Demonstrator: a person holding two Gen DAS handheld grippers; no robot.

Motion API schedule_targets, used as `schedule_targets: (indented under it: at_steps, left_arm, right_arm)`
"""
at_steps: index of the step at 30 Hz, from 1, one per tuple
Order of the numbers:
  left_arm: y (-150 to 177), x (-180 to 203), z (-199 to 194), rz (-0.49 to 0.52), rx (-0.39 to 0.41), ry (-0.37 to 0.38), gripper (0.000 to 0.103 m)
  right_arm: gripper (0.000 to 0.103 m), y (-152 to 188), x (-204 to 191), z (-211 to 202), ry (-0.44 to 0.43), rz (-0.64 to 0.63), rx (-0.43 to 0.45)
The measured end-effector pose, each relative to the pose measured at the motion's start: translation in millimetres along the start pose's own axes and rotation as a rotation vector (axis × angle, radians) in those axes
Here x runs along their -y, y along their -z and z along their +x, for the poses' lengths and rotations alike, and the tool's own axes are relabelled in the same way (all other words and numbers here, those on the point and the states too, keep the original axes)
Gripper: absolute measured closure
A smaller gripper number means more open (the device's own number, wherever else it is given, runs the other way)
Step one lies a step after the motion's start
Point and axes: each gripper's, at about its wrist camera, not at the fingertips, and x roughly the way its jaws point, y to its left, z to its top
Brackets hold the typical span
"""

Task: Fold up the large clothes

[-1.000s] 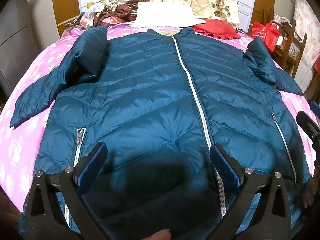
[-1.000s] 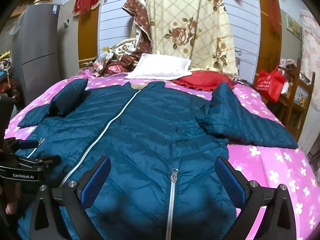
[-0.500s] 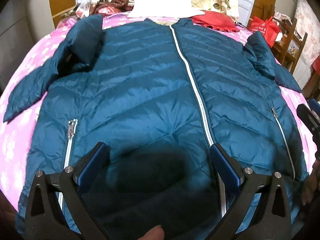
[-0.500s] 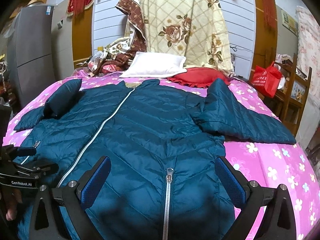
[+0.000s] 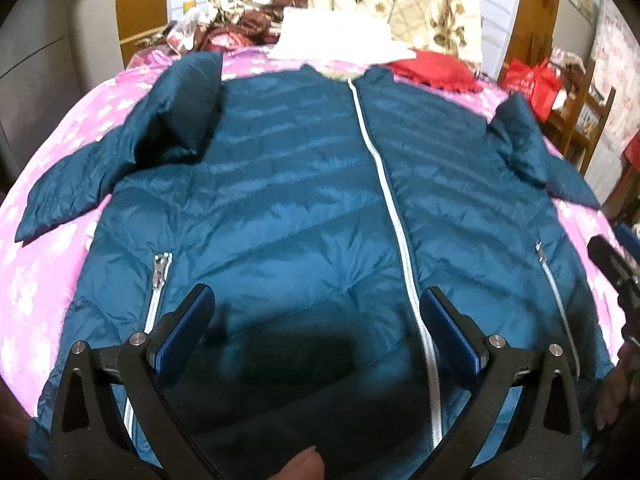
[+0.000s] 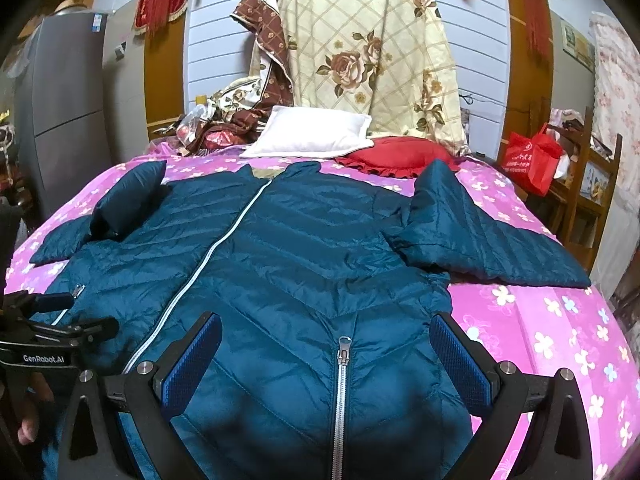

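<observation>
A teal quilted puffer jacket (image 5: 288,200) lies face up and zipped on the pink flowered bed (image 5: 52,264), collar away from me, both sleeves spread out. It also shows in the right wrist view (image 6: 312,264). My left gripper (image 5: 318,336) is open and empty over the jacket's hem, left of the white centre zipper (image 5: 394,216). My right gripper (image 6: 326,356) is open and empty over the hem's right side, above the right pocket zipper (image 6: 342,364). The right sleeve (image 6: 480,236) lies across the bed towards its right edge. The left gripper also appears at the left of the right wrist view (image 6: 68,316).
A white pillow (image 6: 308,138) and a red cushion (image 6: 404,156) lie at the head of the bed. A floral quilt (image 6: 368,56) hangs behind them. A red bag (image 6: 532,158) and wooden shelves (image 6: 584,184) stand at the right. A grey fridge (image 6: 60,112) stands at the left.
The left gripper dipped towards the jacket, then tilted back up, so its view now takes in more of the bed's head. The right gripper has risen slightly. Both stay open.
</observation>
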Motion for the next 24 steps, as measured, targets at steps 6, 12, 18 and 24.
schedule_targets:
  at_steps: [6, 12, 18, 24]
  left_arm:
    - [0.4, 2.1, 2.5, -0.018, 0.023, 0.091, 0.0]
    - [2.7, 9.9, 10.7, 0.009, -0.071, 0.117, 0.0]
    - [2.0, 6.2, 7.8, 0.009, -0.051, 0.07, 0.0]
    - [4.9, 12.5, 7.4, 0.038, -0.055, 0.103, 0.0]
  right_arm:
    - [0.0, -0.2, 4.6, 1.0, -0.01, 0.03, -0.004]
    - [0.0, -2.3, -1.2, -3.3, -0.016, 0.018, 0.009]
    - [0.0, 0.0, -4.4, 2.8, -0.011, 0.004, -0.001]
    - [0.0, 0.5, -0.5, 7.4, -0.019, 0.028, -0.012]
